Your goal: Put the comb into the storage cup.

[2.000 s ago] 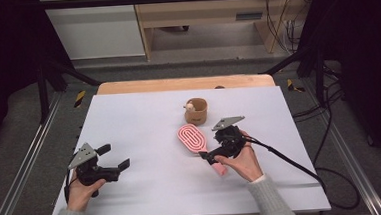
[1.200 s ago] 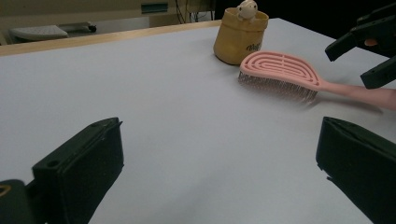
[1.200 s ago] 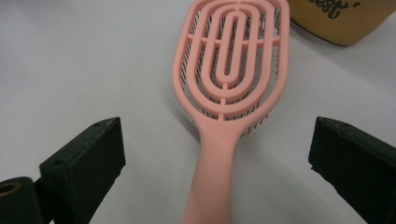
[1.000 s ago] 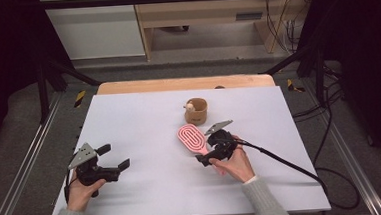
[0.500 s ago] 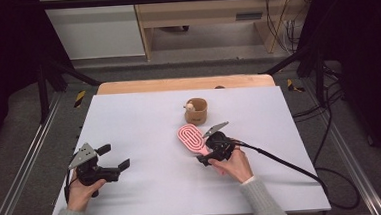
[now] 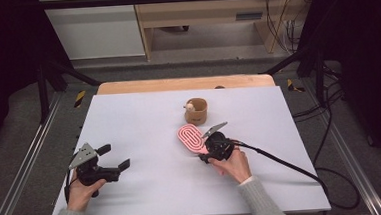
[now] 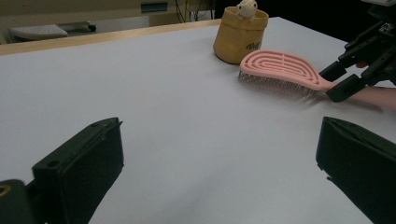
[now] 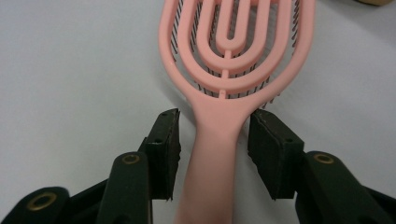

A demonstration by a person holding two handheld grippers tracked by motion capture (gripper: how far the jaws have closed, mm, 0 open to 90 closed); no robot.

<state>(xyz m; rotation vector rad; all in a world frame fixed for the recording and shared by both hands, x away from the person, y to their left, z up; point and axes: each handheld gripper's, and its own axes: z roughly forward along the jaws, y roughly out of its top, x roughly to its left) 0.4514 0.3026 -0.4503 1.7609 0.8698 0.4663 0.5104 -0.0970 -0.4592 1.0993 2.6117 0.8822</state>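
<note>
A pink vented hairbrush (image 6: 191, 137) (image 7: 280, 70) (image 8: 233, 46) lies bristles down near the middle of the white table (image 6: 139, 115). My right gripper (image 6: 204, 150) (image 8: 215, 140) (image 7: 343, 79) straddles the brush handle. Its jaws have just been closing, and a narrow gap still shows between the pads and the handle. My left gripper (image 6: 115, 157) (image 7: 219, 172) rests at the front left of the table, wide open with nothing between its jaws.
A tan cup (image 6: 196, 111) (image 7: 239, 35) with a small pale toy figure in it stands just behind the brush head. A wooden strip (image 6: 177, 84) runs along the table's far edge. The right gripper's cable (image 6: 282, 164) trails off to the right.
The right gripper has slid forward and left along the brush handle, and its jaws have narrowed around it. The left gripper has stayed where it was.
</note>
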